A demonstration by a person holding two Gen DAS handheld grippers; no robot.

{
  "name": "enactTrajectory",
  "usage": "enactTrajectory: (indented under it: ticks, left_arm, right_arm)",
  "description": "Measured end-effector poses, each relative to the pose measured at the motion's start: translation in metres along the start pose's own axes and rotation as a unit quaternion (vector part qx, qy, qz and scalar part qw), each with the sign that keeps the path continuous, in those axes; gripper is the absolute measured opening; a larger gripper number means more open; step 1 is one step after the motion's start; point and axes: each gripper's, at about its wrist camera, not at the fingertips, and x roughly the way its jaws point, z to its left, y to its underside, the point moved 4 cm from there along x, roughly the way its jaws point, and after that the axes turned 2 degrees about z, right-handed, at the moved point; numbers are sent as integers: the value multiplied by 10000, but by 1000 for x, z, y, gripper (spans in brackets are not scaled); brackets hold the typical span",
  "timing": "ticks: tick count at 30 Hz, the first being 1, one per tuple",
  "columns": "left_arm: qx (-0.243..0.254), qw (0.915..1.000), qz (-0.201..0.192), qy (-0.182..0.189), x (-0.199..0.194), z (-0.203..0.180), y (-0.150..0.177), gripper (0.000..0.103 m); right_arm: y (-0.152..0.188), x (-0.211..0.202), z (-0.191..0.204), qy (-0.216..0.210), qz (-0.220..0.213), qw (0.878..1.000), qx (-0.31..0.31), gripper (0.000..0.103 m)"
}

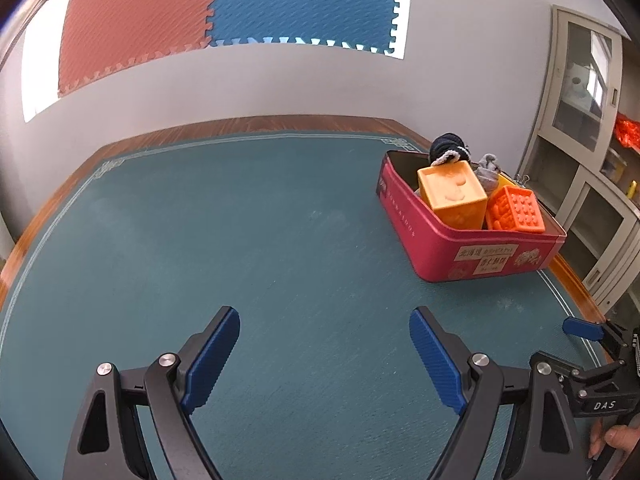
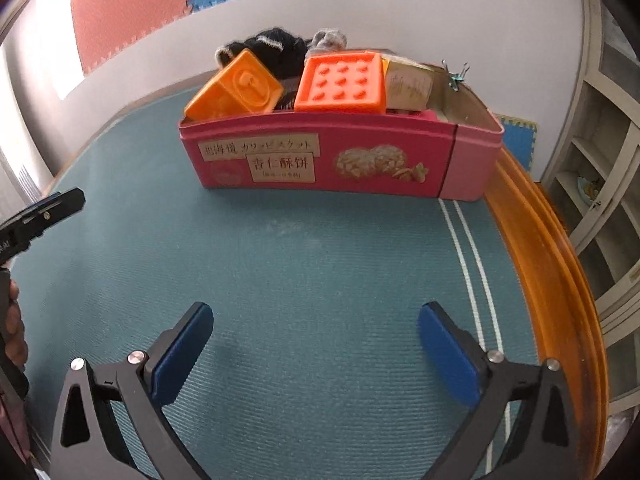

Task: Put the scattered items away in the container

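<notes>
A pink biscuit tin point(image 1: 432, 240) point(image 2: 320, 160) stands on the green table mat at the far right of the table. It holds a yellow-orange block point(image 1: 454, 194) point(image 2: 236, 90), an orange studded block point(image 1: 516, 210) point(image 2: 342, 82), a dark knitted bundle point(image 1: 448, 146) point(image 2: 276, 46), grey cloth point(image 1: 488, 170) point(image 2: 328, 38) and a tan box point(image 2: 408, 84). A binder clip point(image 2: 456, 72) sits on the tin's far rim. My left gripper point(image 1: 324, 356) is open over bare mat, well short of the tin. My right gripper point(image 2: 316, 352) is open too, with nothing between its fingers, facing the tin's long side.
The mat point(image 1: 240, 240) ends at a wooden table edge point(image 2: 560, 280) on the right. A cabinet with shelves point(image 1: 580, 120) stands beyond that edge. Foam tiles point(image 1: 200, 12) hang on the wall. A person's hand point(image 1: 616, 440) holds the right gripper's handle.
</notes>
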Motion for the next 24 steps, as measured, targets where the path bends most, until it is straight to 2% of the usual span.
enactTrajectory:
  ticks: [4, 17, 24]
  left_arm:
    - [-92, 9999, 48, 3, 2, 8, 3, 89]
    - [-420, 9991, 77, 48, 7, 28, 5, 89]
    - [-306, 9995, 105, 33, 5, 23, 8, 89]
  right_arm:
    - [3, 3, 9, 315, 137, 9984, -456, 103]
    - [3, -1, 0, 239, 142, 9987, -421, 103]
    - [9, 4, 9, 248, 134, 9987, -415, 103]
